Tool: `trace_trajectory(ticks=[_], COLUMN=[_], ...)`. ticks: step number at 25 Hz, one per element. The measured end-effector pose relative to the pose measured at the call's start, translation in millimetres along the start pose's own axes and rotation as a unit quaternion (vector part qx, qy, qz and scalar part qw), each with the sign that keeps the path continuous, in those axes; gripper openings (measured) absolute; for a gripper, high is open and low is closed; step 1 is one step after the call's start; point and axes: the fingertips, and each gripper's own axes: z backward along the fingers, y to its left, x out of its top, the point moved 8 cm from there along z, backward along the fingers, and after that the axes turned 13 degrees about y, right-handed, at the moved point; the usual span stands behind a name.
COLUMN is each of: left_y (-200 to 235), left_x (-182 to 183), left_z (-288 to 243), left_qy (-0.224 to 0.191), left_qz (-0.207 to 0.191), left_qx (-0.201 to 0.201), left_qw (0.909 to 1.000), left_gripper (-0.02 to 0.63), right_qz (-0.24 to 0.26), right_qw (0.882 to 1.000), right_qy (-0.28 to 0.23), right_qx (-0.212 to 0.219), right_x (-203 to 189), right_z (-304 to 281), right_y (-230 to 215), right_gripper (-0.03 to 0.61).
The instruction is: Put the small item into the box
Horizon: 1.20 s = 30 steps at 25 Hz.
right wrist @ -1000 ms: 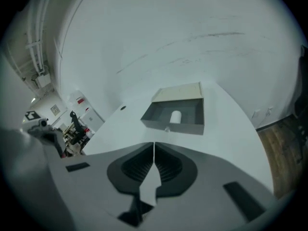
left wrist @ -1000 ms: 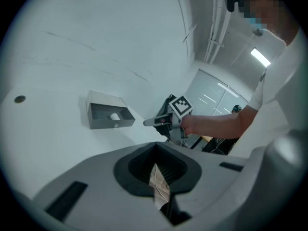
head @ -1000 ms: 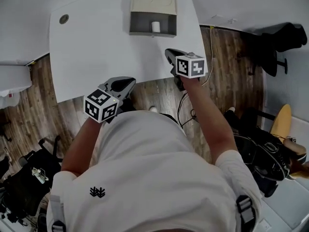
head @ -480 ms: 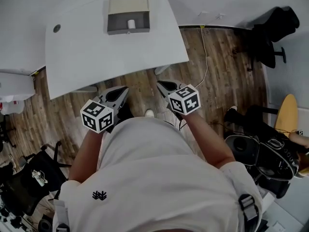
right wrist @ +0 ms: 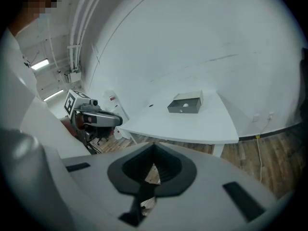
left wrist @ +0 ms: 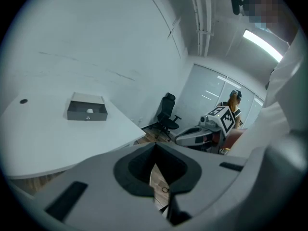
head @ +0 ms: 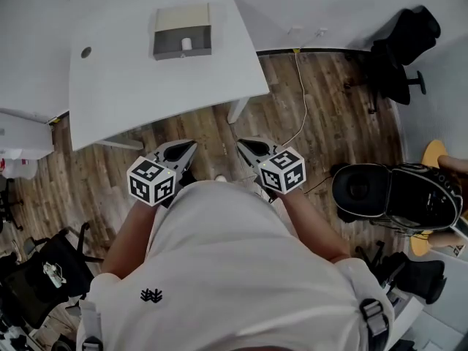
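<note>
The grey open box stands at the far side of the white table, with a small white item inside it near the front wall. The box also shows in the left gripper view and, as the box, in the right gripper view. Both grippers hang close to my body over the wood floor, well short of the table. My left gripper is shut with nothing in it, and its jaws meet in its own view. My right gripper is shut and holds nothing.
A table leg and a white cable lie ahead on the floor. A black office chair stands at the right, with a black round bag nearer. Dark clutter sits at the lower left.
I have stepped back from the table: both grippers moved off its front edge and now hang over the floor by my body. The box looks farther away and smaller.
</note>
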Motion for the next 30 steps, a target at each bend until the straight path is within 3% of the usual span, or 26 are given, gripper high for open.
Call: trace_trajectory(ticks=[10,30], left_y=[-23,-29], left_x=[12,-7], left_z=[0,5], left_qy=[0.002,0.020], left_qz=[-0.025,-0.011], left_qx=[0.000,0.015], left_qw=[0.9997,0.9996], left_gripper=[0.006,0.006], right_qz=[0.022,0.040], right_qw=[0.999,0.998], right_qy=[-0.026,-0.043], right_qx=[0.007,0.017], right_x=[0,-7], right_z=[26,35], right_y=[11,25], right_gripper=[0.006,0.006])
